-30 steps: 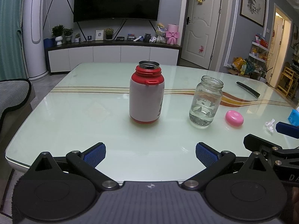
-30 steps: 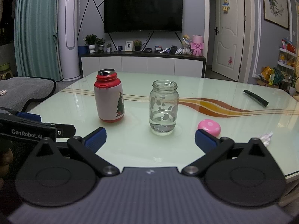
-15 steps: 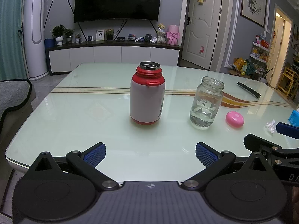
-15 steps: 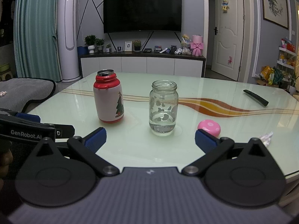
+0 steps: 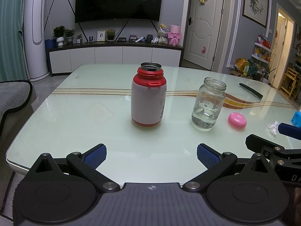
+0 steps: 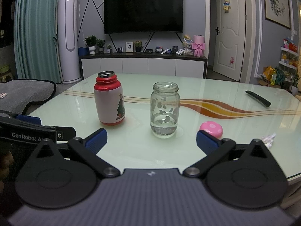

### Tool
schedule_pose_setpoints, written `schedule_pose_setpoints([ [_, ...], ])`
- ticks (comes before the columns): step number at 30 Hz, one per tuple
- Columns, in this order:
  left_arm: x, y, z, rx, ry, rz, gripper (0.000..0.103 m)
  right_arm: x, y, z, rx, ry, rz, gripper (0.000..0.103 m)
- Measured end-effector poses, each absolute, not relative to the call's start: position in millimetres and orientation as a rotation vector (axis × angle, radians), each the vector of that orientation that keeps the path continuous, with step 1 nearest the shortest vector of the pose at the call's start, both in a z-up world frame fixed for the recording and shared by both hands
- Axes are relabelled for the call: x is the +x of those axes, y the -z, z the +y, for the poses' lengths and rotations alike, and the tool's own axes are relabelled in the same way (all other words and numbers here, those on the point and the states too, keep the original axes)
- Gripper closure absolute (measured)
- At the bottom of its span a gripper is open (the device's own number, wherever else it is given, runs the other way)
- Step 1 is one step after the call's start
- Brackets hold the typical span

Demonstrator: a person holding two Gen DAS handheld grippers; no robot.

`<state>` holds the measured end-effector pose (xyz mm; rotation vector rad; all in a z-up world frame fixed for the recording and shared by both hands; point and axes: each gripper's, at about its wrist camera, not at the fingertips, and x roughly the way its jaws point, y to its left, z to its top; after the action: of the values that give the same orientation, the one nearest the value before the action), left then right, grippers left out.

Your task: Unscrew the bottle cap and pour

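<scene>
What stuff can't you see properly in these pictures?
- Inside the red flask: both views look from the side, so its wall hides whether anything is in it.
- Blue box: cut off by the right edge of the left wrist view.
- Small items on the TV cabinet: too small to name in either view.
- The person: only a bit of hand shows, dark, at the left edge of the right wrist view.

front of red bottle (image 5: pixel 148 98): bare table (image 5: pixel 75 124), open approach | right of it: gap, then glass jar (image 5: pixel 208 104) | beyond jar: pink cap (image 5: pixel 237 121) near, crumpled tissue (image 5: pixel 273 128), remote (image 5: pixel 250 90) farther back
</scene>
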<state>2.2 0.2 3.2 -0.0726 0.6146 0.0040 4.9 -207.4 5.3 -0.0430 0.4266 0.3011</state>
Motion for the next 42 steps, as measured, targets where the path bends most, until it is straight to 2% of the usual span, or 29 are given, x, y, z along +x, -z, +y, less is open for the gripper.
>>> schedule_pose_setpoints([
  [42, 10.8, -6.5, 2.9, -0.064, -0.009, 0.609, 0.0, 20.3, -11.3, -201.0, -0.052, -0.307, 0.411, 0.0],
])
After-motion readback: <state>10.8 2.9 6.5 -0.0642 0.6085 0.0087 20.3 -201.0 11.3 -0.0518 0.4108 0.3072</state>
